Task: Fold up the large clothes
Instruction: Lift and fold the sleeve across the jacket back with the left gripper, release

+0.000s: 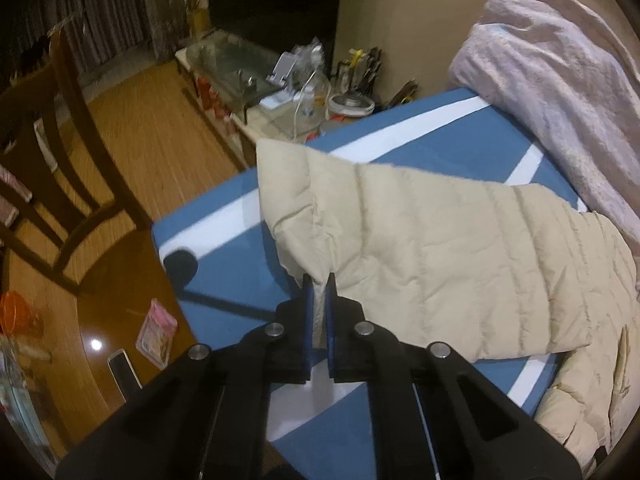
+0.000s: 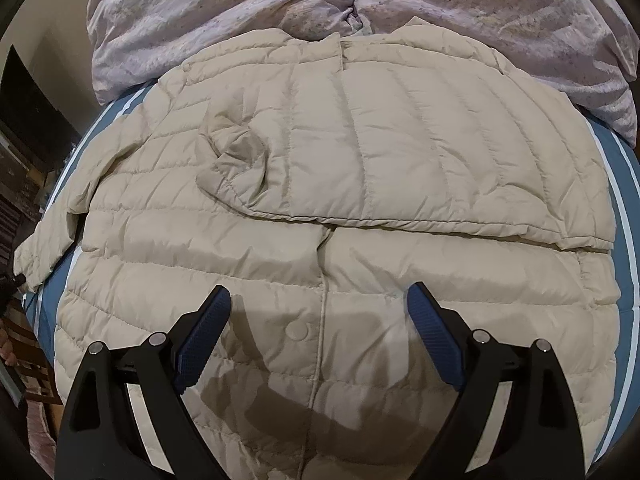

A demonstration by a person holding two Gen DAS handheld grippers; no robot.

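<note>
A beige quilted puffer jacket [image 2: 360, 160] lies front up on a blue mat with white stripes [image 1: 224, 280]. One sleeve is folded across its chest in the right wrist view. My left gripper [image 1: 319, 284] is shut on the cuff end of the other sleeve [image 1: 400, 232] and holds it lifted just above the mat. My right gripper [image 2: 320, 300] is open and empty, hovering over the jacket's lower front near a snap button [image 2: 298, 330].
A crumpled lilac quilt [image 2: 240, 12] lies behind the jacket's collar, and shows in the left wrist view [image 1: 552, 80]. A wooden chair [image 1: 60, 152], a wooden table with a phone [image 1: 124, 372] and a cluttered glass side table [image 1: 256, 76] stand left of the mat.
</note>
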